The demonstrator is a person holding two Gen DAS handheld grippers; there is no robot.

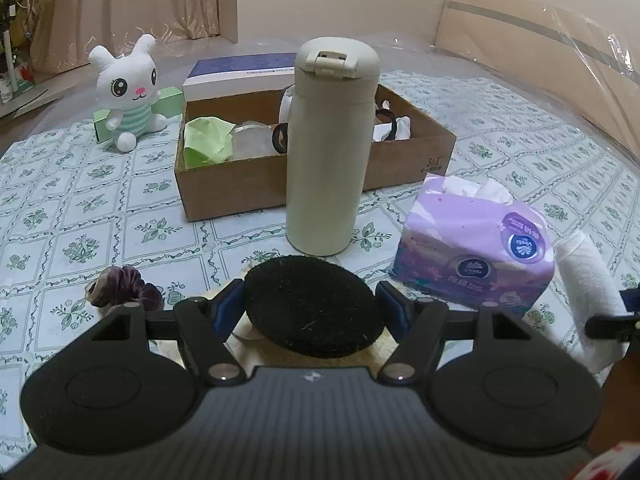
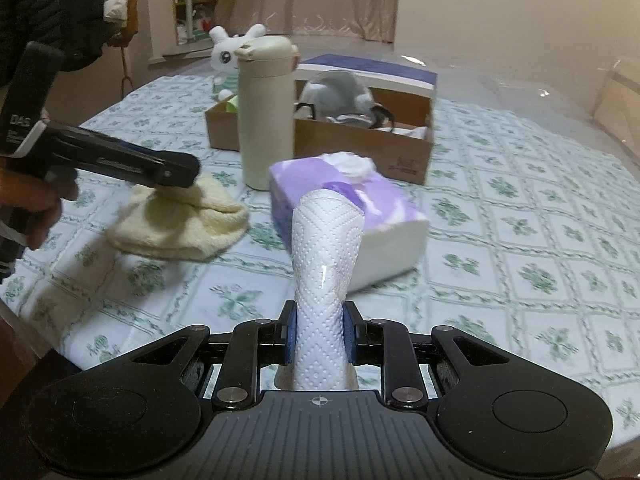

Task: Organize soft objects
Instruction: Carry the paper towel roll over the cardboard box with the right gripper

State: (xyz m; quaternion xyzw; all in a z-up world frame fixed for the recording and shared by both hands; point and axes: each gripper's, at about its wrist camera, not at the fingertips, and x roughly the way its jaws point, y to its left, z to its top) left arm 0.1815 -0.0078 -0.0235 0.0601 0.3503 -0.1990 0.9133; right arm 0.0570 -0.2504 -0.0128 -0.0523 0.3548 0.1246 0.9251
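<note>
My left gripper (image 1: 314,306) is shut on a cream plush item with a black round patch (image 1: 312,304); in the right wrist view it (image 2: 176,176) pinches the cream towel-like plush (image 2: 180,222) on the table. My right gripper (image 2: 319,340) is shut on a white embossed paper-towel pack (image 2: 324,248), held above the table. A cardboard box (image 1: 248,184) holds a green cloth (image 1: 206,140), a grey plush (image 2: 336,88) and other soft things. A white bunny plush (image 1: 126,84) sits at the back left. A dark purple scrunchie (image 1: 124,286) lies near my left gripper.
A beige thermos (image 1: 330,148) stands upright in front of the box. A purple tissue pack (image 1: 476,244) lies to its right, with a white towel (image 1: 588,280) beyond. A blue-and-white box (image 1: 240,74) and a small green box (image 1: 168,100) stand behind.
</note>
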